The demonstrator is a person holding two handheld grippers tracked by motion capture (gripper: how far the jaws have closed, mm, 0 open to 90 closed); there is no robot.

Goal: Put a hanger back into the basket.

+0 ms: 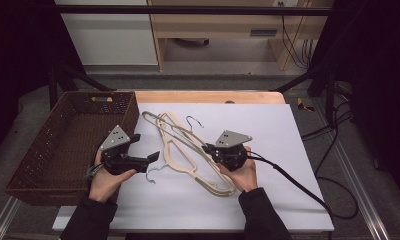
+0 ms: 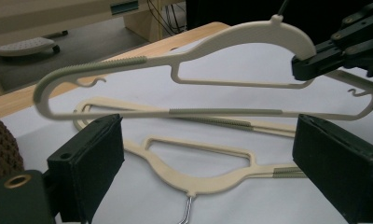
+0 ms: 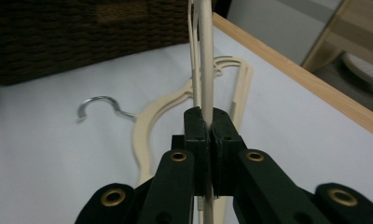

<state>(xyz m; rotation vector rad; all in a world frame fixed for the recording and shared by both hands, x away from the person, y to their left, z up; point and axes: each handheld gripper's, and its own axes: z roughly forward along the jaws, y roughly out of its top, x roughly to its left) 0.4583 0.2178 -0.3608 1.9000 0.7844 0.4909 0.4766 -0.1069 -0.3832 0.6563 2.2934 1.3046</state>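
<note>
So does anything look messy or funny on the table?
Yes. The cream hangers lie in a crisscross heap on the white sheet beside the brown basket, not in it. One hanger is tilted up off the pile, pinched by the right hand-held gripper. Nothing looks broken.

Passage on the white mat (image 1: pixel 268 130) is blocked centrally by cream hangers (image 1: pixel 180 145); the left side is walled by a wicker basket (image 1: pixel 63 140).
</note>
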